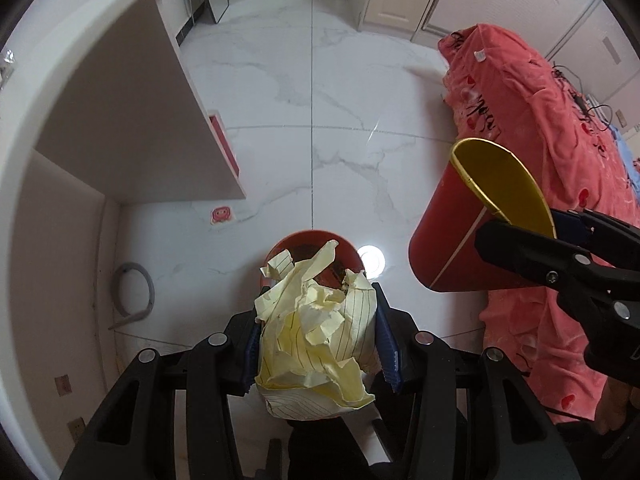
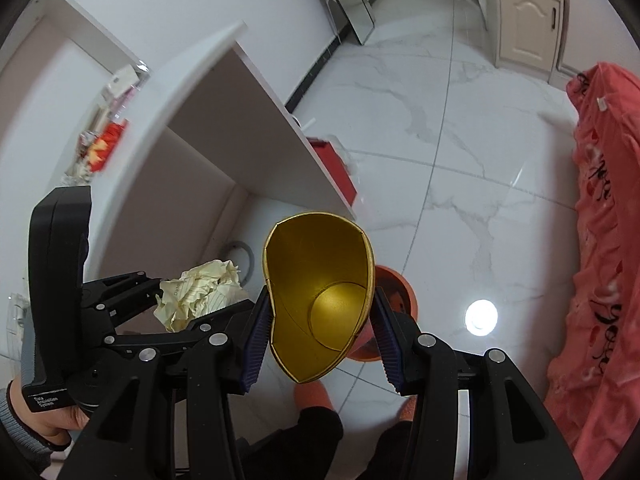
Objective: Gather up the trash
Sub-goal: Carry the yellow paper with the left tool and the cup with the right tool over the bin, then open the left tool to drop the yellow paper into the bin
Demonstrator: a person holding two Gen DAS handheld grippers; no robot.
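My left gripper [image 1: 318, 344] is shut on a crumpled ball of yellow lined paper [image 1: 316, 332], its blue pads pressing both sides. It hangs right above a small red-orange waste bin [image 1: 296, 242] standing on the floor. My right gripper [image 2: 322, 336] is shut on a squashed paper cup [image 2: 320, 292], gold inside and red outside. In the left wrist view that cup [image 1: 460, 232] and the right gripper [image 1: 560, 236] hover at the right. In the right wrist view the paper ball [image 2: 200, 296] and left gripper [image 2: 196, 300] sit at the left, and the bin [image 2: 394, 292] shows behind the cup.
A white desk [image 1: 120, 120] rises at the left, with a red bag [image 1: 224, 144] beside its panel. A pink sticker [image 1: 221, 215] and a grey hose [image 1: 136, 292] lie on the marble floor [image 1: 320, 120]. A red blanket [image 1: 540, 140] covers furniture at the right. A person's feet [image 2: 316, 396] stand below.
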